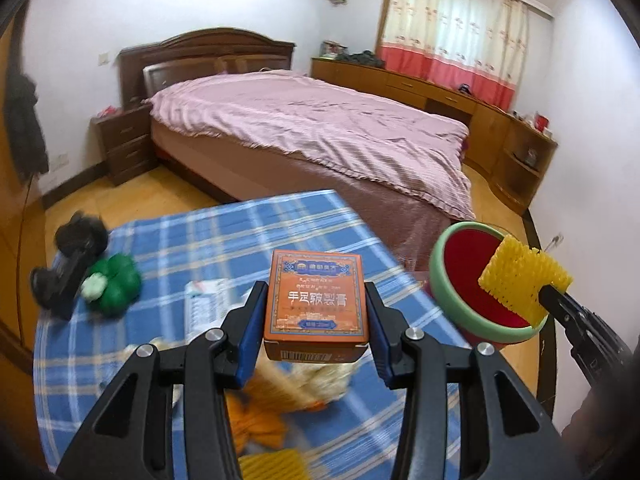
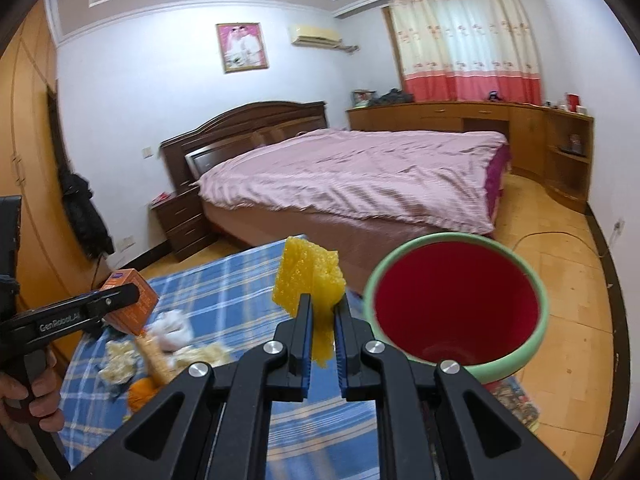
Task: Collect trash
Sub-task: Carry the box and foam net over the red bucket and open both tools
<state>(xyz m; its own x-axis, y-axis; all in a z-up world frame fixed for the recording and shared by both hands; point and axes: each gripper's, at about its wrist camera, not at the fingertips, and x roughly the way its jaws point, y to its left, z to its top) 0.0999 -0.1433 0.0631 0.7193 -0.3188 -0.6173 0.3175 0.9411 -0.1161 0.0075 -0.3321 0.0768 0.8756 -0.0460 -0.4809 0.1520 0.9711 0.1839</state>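
- The left gripper clamps an orange box above the middle of the checked table.
- The right gripper pinches yellow foam netting by the table's right edge, just beside the red bin.
- Peels lie on the table.

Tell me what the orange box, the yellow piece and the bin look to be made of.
Orange box: printed cardboard, slightly glossy; folded edges and a barcode flap show.
Yellow piece: soft foam netting, matte; its pitted mesh squashes between the right gripper's fingers.
Bin: probably plastic; smooth green rim, red inside, though a liner is possible.
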